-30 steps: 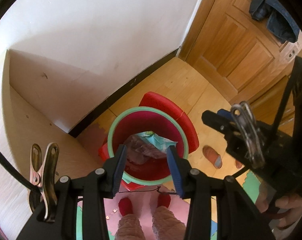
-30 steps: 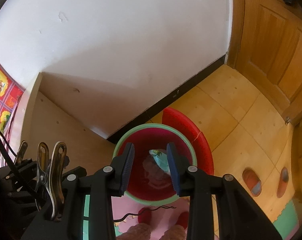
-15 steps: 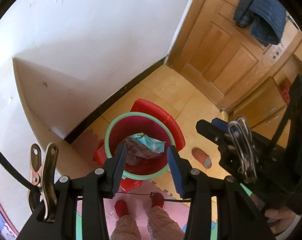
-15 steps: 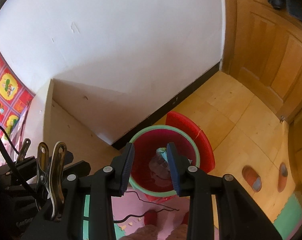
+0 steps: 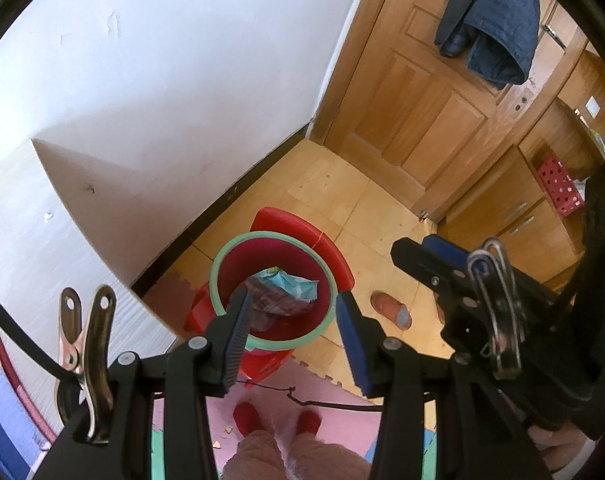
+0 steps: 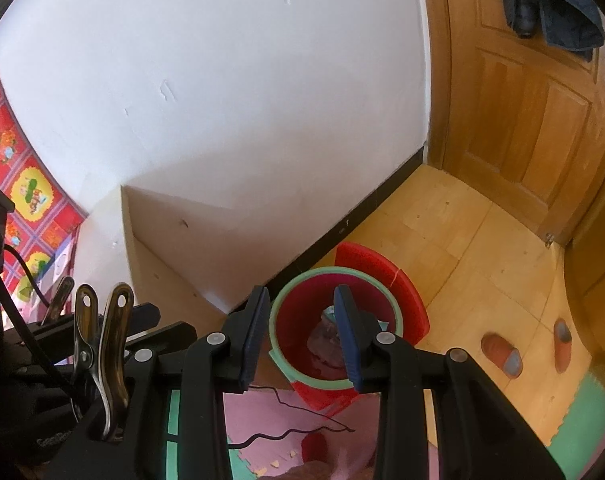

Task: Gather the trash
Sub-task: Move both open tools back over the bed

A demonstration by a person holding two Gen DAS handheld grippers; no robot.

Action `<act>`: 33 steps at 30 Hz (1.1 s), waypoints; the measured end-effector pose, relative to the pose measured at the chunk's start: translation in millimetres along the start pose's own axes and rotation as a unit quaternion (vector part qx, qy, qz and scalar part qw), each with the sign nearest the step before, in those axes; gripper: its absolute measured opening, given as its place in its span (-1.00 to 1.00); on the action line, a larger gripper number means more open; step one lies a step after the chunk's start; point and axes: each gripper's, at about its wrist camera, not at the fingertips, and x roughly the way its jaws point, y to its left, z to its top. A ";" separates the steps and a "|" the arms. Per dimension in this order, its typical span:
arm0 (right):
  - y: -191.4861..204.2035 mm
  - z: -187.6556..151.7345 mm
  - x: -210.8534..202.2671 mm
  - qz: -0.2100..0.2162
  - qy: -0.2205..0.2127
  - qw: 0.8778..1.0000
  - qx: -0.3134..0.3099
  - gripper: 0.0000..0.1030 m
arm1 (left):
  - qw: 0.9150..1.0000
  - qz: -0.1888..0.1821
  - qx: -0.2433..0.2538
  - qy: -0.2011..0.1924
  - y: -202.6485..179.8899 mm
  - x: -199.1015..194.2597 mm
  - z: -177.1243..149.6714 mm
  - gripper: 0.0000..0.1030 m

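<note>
Jaws apart above red bin [image 5: 298, 322]

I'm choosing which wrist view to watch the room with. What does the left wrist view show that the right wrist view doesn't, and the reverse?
Only the left wrist view: the red perforated basket on the cabinet, the other tongs' side.
Only the right wrist view: the red patterned cloth, a second slipper.
Both: the red bin with trash inside, the door, the hanging jacket, empty open tongs.
</note>
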 end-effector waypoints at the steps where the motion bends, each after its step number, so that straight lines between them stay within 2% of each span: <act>1: 1.8 -0.4 -3.2 0.001 -0.002 1.000 -0.002 -0.33 | 1.000 -0.001 -0.001 -0.002 -0.1 -3.3 -1.2 -0.12; 15: 22.7 -18.2 -54.4 0.030 -0.024 0.999 -0.011 -0.33 | 0.999 0.009 -0.028 -0.039 -4.7 -56.4 -21.7 -0.11; 22: 37.1 -32.5 -85.4 0.050 -0.033 0.997 -0.040 -0.33 | 0.996 0.032 -0.052 -0.059 -6.0 -93.5 -51.3 -0.11; 33: 71.5 -71.6 -122.9 0.093 -0.029 0.992 -0.081 -0.33 | 0.989 0.072 -0.110 -0.063 13.9 -143.9 -107.9 -0.11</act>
